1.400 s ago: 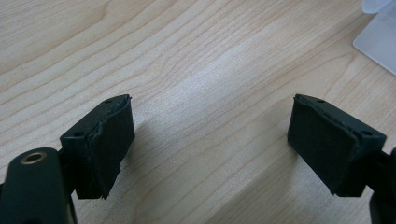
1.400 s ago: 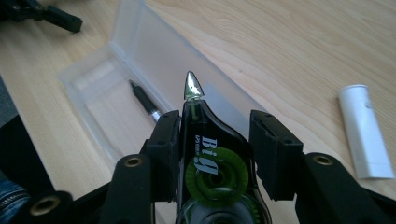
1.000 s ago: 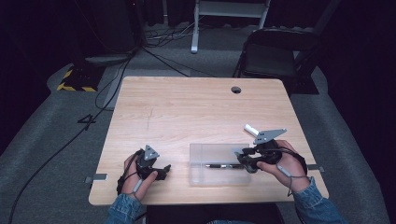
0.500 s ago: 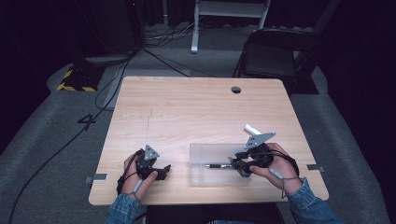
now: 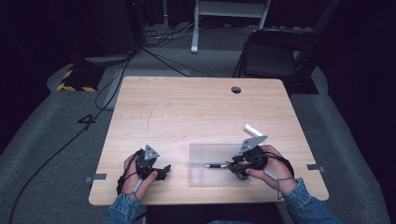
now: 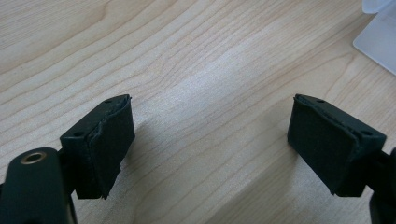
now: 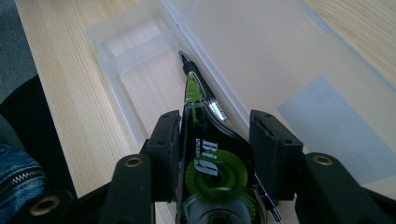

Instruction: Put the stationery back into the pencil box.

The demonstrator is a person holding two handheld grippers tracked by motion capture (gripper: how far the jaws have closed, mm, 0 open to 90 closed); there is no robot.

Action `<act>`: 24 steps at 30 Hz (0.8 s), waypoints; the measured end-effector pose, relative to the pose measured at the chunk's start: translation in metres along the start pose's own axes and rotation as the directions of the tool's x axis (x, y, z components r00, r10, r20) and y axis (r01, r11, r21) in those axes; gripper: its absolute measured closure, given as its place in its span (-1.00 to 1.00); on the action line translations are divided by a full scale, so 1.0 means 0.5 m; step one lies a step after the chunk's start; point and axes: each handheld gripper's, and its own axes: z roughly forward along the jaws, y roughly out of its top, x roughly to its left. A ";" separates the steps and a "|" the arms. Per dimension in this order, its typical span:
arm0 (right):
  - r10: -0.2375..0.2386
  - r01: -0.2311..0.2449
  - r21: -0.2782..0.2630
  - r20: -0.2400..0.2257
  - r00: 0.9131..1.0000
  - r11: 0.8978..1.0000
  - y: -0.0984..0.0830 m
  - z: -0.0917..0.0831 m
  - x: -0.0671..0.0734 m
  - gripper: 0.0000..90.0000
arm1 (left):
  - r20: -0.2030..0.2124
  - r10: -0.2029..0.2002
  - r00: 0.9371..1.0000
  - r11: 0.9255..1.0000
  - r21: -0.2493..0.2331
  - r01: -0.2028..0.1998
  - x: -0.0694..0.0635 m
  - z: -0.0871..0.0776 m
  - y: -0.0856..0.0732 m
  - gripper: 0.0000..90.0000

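Note:
A clear plastic case (image 5: 210,151) lies open near the table's front edge, with a black pen (image 5: 215,165) in it. My right gripper (image 5: 232,165) hangs at the case's right end, shut on a green-and-black correction tape dispenser (image 7: 210,163). In the right gripper view the dispenser's tip points down over the pen (image 7: 187,66), above the case's tray (image 7: 140,79). My left gripper (image 5: 164,170) rests at the front left of the table, open. Nothing but bare wood lies between its pads (image 6: 112,140), and a corner of the case (image 6: 380,32) shows at the upper right.
A small white cylinder (image 5: 252,129) lies on the table just behind my right hand. The wooden table (image 5: 187,107) has a round cable hole (image 5: 236,89) near its far edge. A black chair (image 5: 275,56) stands beyond the table.
My right gripper has moved left and down over the case with the tape dispenser in it. The left gripper has stayed still.

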 end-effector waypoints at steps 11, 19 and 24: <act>0.007 -0.006 0.038 -0.026 1.000 0.999 -0.006 0.018 0.005 0.22 | 0.001 0.000 1.000 1.000 0.000 0.000 0.000 0.000 0.000 -0.66; 0.024 -0.021 0.055 -0.063 0.998 0.998 -0.007 0.031 0.015 0.22 | 0.000 -0.001 1.000 1.000 0.000 0.001 0.000 0.000 0.000 -0.66; 0.020 -0.015 0.069 -0.078 0.997 0.998 -0.009 0.040 0.018 0.22 | 0.000 0.000 1.000 1.000 0.000 0.000 0.000 0.000 0.000 -0.66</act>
